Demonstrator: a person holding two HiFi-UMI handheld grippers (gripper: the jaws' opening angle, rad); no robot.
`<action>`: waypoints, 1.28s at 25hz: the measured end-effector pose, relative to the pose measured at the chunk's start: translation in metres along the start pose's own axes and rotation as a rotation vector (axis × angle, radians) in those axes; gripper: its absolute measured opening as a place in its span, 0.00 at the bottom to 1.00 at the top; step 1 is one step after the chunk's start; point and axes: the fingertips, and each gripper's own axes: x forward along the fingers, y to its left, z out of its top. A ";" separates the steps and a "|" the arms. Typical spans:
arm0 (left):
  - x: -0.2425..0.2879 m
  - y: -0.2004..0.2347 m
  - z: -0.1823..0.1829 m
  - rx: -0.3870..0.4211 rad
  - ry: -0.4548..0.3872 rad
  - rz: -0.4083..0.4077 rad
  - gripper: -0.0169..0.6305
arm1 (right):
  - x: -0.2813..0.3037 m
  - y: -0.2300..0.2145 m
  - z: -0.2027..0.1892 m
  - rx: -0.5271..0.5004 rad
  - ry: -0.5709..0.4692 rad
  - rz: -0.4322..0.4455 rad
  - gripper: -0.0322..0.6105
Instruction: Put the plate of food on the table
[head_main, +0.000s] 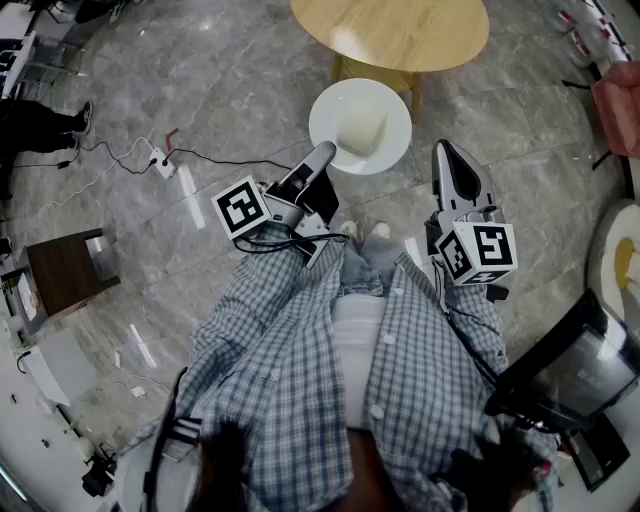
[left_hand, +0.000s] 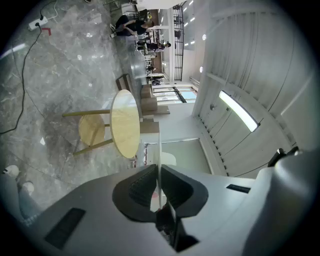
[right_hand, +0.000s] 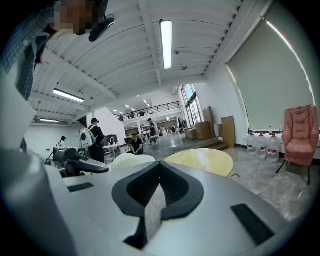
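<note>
Power strip (head_main: 163, 163) on floor (head_main: 200, 80) left of plate (head_main: 335, 112), wooden table (head_main: 400, 30) beyond

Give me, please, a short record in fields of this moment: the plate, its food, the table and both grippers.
plate: white plate, held in the air over the floor, short of the table
food: pale block lying on the plate
table: round wooden table, just ahead of the plate
left gripper: left gripper shut on the plate's near rim
right gripper: right gripper shut, nothing between its jaws, apart from the plate
task state: plate not yet on the table
</note>
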 end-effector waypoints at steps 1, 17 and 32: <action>0.000 0.000 -0.001 -0.002 0.001 0.002 0.06 | 0.000 0.000 -0.001 0.000 0.002 0.001 0.06; 0.000 0.001 -0.001 -0.004 0.005 -0.004 0.06 | -0.007 -0.006 -0.002 0.012 -0.003 -0.047 0.06; -0.017 0.012 0.035 -0.019 0.030 0.006 0.06 | 0.012 0.020 -0.012 0.029 0.014 -0.087 0.06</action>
